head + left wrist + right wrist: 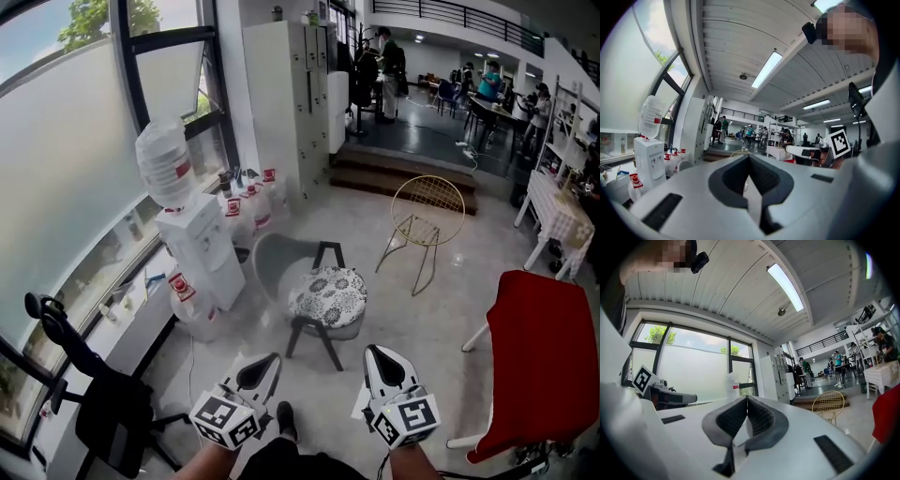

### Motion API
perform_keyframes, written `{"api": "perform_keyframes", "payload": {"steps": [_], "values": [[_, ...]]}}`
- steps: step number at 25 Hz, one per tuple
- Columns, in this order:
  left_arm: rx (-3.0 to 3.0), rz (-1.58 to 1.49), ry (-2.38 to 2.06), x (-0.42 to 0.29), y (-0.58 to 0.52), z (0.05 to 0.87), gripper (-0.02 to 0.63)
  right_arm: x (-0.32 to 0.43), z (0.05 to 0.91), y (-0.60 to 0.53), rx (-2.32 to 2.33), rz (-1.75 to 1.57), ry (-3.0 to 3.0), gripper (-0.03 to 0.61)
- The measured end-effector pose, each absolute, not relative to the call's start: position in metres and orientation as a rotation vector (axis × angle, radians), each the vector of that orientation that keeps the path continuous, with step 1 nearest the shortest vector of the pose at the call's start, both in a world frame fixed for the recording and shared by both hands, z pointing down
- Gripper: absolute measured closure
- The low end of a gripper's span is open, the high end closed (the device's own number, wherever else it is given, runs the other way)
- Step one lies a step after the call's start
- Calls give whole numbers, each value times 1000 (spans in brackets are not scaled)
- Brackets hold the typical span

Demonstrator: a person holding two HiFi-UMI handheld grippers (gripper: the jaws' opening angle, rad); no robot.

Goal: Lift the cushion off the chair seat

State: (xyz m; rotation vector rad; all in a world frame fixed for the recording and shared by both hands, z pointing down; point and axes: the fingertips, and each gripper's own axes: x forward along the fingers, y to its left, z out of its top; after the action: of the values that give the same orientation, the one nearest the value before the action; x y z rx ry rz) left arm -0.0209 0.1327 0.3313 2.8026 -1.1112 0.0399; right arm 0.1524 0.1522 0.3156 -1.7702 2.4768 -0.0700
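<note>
Nothing of the lift is done yet: the patterned cushion (328, 294) lies flat on the seat of the grey chair (267, 264) at mid-frame. The left claw (274, 357) and right claw (372, 350), at the bottom edge, are closed on nothing and well short of it. The approach looks unobstructed to me; a water dispenser (202, 246) stands left of the chair, a wire chair (427, 221) upper right, a red chair (546, 361) at the right edge.
</note>
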Motion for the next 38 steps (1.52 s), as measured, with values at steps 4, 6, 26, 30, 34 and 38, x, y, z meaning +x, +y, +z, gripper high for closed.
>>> {"api": "perform_keyframes", "payload": {"steps": [4,6,26,30,34,38], "values": [[2802,22,-1084,-16,115,334,607,155,315,139,-1793,-59,2480,569],[2806,10,-1070,-15,102,334,607,154,313,129,-1805,-50,2485,570],[2804,-19,-1049,-48,-52,335,607,116,314,-35,-1817,-41,2540,569],[2812,-25,-1039,-58,-81,333,607,105,312,-65,-1827,-45,2545,569],[2789,-48,-1037,-74,-112,334,607,93,308,-93,-1840,-39,2536,569],[2789,-68,-1013,-88,-138,335,607,79,307,-119,-1865,-32,2554,569]]}}
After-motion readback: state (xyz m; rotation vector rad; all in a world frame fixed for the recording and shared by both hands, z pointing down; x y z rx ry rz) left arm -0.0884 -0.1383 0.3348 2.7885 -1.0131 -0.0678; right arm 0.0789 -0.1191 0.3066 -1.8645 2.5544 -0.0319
